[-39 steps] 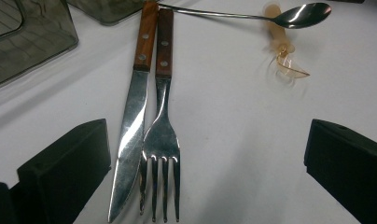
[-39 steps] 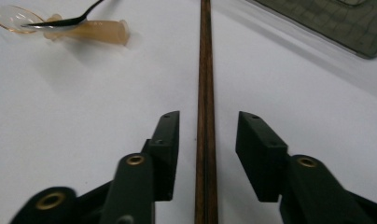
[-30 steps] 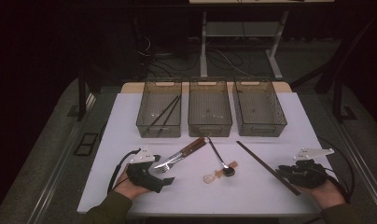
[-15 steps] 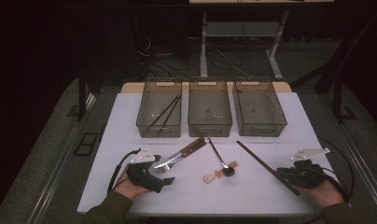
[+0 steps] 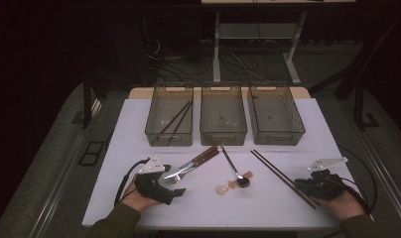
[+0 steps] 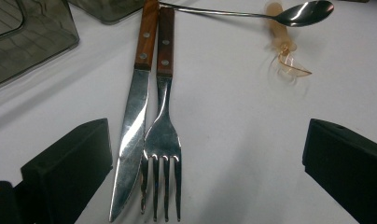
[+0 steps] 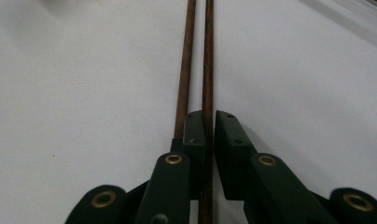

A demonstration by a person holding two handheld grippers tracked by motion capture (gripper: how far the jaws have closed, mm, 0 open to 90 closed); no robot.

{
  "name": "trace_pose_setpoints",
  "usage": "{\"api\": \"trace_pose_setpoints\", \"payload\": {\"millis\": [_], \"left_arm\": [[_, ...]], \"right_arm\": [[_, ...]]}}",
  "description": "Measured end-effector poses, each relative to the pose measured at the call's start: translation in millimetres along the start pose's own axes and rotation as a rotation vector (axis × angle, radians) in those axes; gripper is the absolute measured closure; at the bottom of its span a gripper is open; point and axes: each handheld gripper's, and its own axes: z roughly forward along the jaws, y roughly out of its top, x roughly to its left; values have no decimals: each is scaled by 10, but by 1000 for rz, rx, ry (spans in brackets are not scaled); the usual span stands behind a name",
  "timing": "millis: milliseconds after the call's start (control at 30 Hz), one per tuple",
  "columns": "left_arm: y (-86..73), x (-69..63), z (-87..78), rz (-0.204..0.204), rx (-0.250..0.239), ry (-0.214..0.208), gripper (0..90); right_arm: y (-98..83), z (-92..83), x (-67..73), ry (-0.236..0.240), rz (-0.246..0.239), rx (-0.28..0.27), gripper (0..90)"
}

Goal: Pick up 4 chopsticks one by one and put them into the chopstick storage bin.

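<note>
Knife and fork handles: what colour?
Reddish-brown wood with small metal rivets on both the knife and fork; the left gripper view shows it best.

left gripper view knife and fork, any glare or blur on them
Left gripper view: knife and fork are sharp, with bright glare streaks on the steel; the plastic spoon farther off is softer. High view: dim, dark surroundings.

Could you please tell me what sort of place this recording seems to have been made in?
Probably a lab or workshop test bench set up for sorting cutlery: a white tabletop carries three clear plastic bins in a row, loose cables trail over the dark floor behind, and metal-framed benches stand beyond.
</note>
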Motion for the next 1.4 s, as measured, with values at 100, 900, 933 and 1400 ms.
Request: {"api": "trace_pose_setpoints", "payload": {"millis": [100,900,933,1400], "left_arm": [[-1,2,2,3,3,0,0],[-1,2,6,6,6,-1,1],[-1,1,6,6,5,-1,1],[1,-5,6,4,5,-2,1]], "right_arm": [[1,6,15,-10,-15,0,826],[20,1,13,-2,12,5,845],[28,-6,12,2,12,0,845],[66,-154,-5,33,-7,-93,844]]}}
